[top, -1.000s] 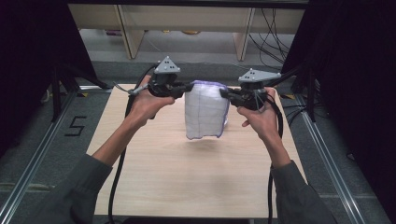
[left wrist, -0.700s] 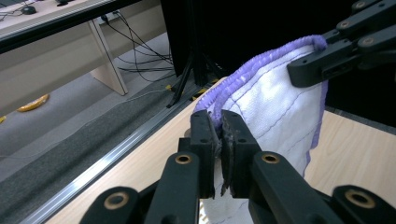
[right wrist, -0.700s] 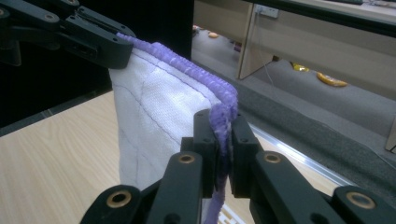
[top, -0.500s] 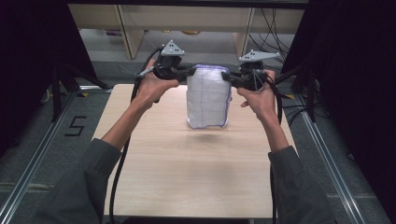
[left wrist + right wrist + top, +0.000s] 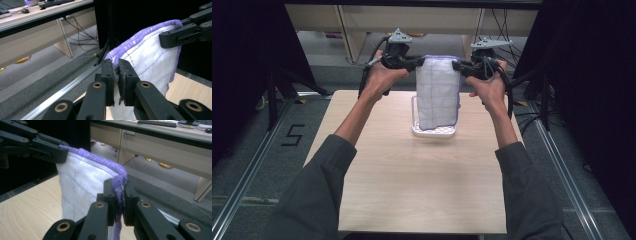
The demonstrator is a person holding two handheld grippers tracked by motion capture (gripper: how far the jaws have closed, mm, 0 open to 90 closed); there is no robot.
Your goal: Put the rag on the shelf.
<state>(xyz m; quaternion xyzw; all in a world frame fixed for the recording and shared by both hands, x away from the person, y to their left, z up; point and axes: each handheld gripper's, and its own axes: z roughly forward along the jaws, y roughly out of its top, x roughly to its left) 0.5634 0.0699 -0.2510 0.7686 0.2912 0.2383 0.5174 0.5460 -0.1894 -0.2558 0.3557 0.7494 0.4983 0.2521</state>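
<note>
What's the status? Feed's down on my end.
Left gripper and right gripper shut on cloth's top corners. Cloth hangs over white tray. Nothing in the way.

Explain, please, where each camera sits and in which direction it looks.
High view: above the person's side, looking forward and down at the table; forearms, left claw, right claw.
Left gripper view: on the left claw, looking along its jaws, shut on the cloth.
Right gripper view: on the right claw, jaws shut on the cloth's purple edge.
Shared: both gripper views show the other claw gripping the cloth.
</note>
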